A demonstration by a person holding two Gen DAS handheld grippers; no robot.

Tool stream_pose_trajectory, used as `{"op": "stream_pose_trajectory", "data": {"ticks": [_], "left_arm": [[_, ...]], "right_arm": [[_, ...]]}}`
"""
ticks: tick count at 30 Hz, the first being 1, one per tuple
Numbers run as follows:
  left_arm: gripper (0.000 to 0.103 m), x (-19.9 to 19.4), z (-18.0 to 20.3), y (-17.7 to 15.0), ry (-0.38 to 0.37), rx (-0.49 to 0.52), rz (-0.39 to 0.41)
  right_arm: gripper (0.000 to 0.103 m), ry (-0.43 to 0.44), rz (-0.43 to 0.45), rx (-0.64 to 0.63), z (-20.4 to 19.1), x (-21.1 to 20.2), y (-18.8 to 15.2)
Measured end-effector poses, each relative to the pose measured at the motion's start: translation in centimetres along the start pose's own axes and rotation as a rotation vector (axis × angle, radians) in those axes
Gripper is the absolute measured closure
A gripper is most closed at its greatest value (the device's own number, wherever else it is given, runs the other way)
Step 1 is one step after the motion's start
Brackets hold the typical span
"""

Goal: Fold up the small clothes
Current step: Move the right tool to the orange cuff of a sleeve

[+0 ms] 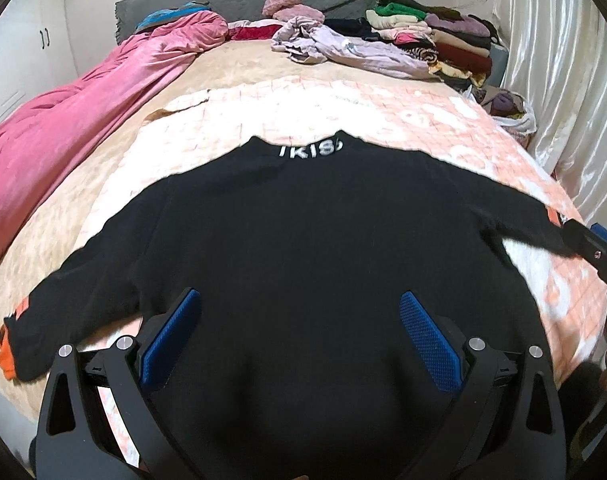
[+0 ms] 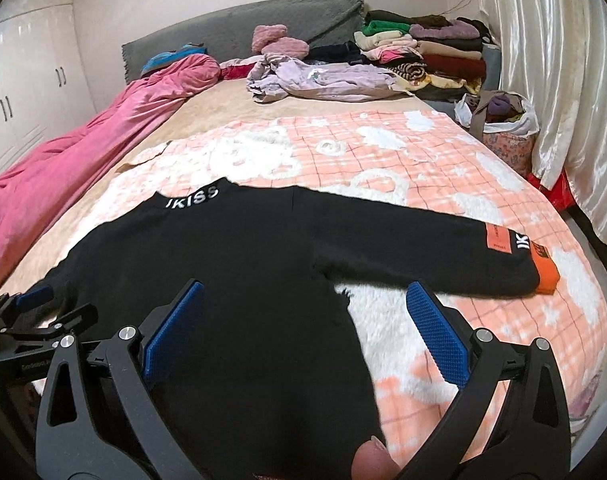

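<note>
A black sweater (image 1: pixel 303 232) with white lettering at the collar and orange cuffs lies flat and spread on the pink-and-white blanket (image 1: pixel 383 112), both sleeves out sideways. My left gripper (image 1: pixel 299 308) hovers open over the sweater's lower body, nothing between its blue pads. In the right wrist view the same sweater (image 2: pixel 231 248) shows its right sleeve with the orange cuff (image 2: pixel 547 274). My right gripper (image 2: pixel 303 296) is open above the sweater's right side and armpit. The other gripper appears at the left edge (image 2: pixel 35 300) of this view.
A pink duvet (image 1: pixel 75 120) is bunched along the bed's left. A crumpled lilac garment (image 2: pixel 319 78) and stacks of folded clothes (image 2: pixel 435 56) sit near the grey headboard. A bag of clothes (image 2: pixel 503 124) stands by the white curtain (image 2: pixel 543 60) at right.
</note>
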State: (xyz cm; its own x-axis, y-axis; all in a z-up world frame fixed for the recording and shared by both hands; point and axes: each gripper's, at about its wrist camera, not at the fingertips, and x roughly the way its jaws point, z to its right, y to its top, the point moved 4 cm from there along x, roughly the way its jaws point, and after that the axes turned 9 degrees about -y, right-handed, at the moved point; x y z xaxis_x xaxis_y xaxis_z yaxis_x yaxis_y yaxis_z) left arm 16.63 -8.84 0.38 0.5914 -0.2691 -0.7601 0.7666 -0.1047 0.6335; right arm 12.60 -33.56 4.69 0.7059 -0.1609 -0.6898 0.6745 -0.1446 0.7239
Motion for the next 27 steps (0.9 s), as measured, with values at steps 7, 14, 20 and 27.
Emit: {"op": "stream_pose_trajectory", "data": {"ticks": [7,14,20,27], "left_arm": [[0.004,1.9,0.3,2.3,-0.016,-0.010,-0.008],[0.004,4.0,0.4,3.9,-0.012,0.000,-0.037],[0.004,5.0,1.0,5.1,-0.028,0.022,-0.030],[0.004,7.5,1.6,5.8,-0.070,0.025,-0.046]], "right_arm": [[0.008,-0.030,-0.005,0.020,0.4,2.1,3.0],[0.008,-0.039,-0.015,0.066,0.8,4.6,6.2],[0.008,-0.073,-0.011,0.105,2.2,6.1,7.4],[0.008,-0.122,-0.024,0.126,5.0,8.4,6.6]]}}
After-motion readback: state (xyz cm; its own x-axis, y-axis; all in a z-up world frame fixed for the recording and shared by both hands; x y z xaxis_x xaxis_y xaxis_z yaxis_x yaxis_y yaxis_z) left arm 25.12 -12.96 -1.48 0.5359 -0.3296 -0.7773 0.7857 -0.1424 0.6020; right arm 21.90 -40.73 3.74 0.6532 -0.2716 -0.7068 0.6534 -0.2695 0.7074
